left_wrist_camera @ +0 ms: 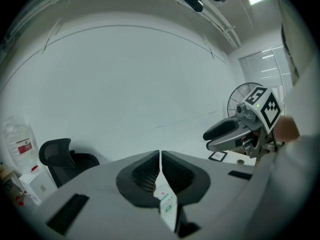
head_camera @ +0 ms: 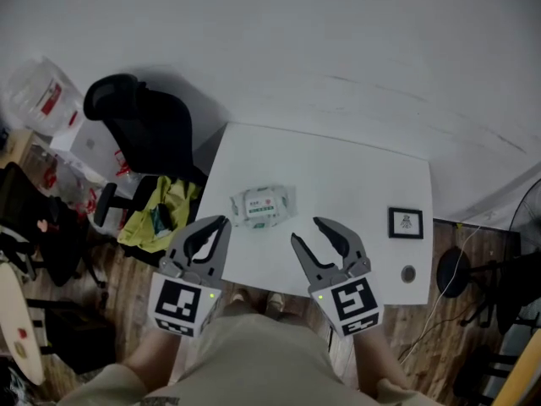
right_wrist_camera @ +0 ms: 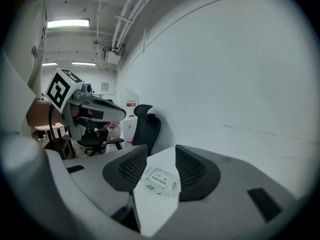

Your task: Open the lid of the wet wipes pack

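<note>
The wet wipes pack point(head_camera: 262, 205), white with a green label and its lid down, lies flat left of the middle of the white table point(head_camera: 338, 172). My left gripper point(head_camera: 223, 221) hovers at the table's near left edge, just short of the pack, jaws shut with nothing between them. My right gripper point(head_camera: 305, 229) is open over the near edge, right of the pack and apart from it. In the left gripper view a sliver of the pack point(left_wrist_camera: 167, 204) shows past the closed fingertips. In the right gripper view the pack point(right_wrist_camera: 161, 180) lies ahead between the spread jaws.
A small black-framed card point(head_camera: 406, 223) and a small round object point(head_camera: 408, 272) lie at the table's right. A black office chair point(head_camera: 144, 125) with a yellow-green cloth point(head_camera: 165, 210) stands left of the table. A fan point(head_camera: 528, 218) stands at the right.
</note>
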The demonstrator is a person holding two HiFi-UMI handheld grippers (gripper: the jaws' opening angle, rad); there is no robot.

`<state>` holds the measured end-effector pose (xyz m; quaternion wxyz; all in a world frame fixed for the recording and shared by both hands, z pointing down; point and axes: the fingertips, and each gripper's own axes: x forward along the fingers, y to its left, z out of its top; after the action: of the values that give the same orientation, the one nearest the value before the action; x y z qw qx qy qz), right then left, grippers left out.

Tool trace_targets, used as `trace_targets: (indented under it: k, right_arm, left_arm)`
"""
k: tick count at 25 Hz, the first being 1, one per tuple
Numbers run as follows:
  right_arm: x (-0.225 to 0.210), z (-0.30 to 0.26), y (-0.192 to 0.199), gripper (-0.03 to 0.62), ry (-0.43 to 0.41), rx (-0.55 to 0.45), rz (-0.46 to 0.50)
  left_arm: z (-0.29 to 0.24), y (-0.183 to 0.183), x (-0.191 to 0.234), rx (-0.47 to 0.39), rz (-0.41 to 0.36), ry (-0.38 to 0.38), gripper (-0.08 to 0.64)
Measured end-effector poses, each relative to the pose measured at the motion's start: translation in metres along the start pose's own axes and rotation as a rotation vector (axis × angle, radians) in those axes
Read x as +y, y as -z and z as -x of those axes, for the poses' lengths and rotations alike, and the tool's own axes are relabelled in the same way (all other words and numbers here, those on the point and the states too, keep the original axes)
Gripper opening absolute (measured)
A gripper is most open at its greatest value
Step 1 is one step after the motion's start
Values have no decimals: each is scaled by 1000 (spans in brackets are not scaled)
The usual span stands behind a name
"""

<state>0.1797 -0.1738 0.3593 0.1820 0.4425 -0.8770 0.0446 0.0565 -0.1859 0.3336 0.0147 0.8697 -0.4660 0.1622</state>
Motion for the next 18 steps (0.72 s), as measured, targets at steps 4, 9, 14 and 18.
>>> trace_targets:
  k: [4, 9, 14, 18]
  right_arm:
    - [2, -10, 1, 193, -8, 20, 9]
    - [9, -23, -1, 193, -3, 53, 19]
    - [13, -40, 7, 193, 1, 107, 40]
    - [18, -62, 18, 192, -4, 143, 39]
  left_arm:
    - [1, 3, 9, 10, 6, -3, 32]
    - [0, 4, 23, 13, -2, 15, 32]
    - [-9, 15, 34, 33, 0, 51, 32]
    - [-23, 31, 43, 66, -1, 81, 32]
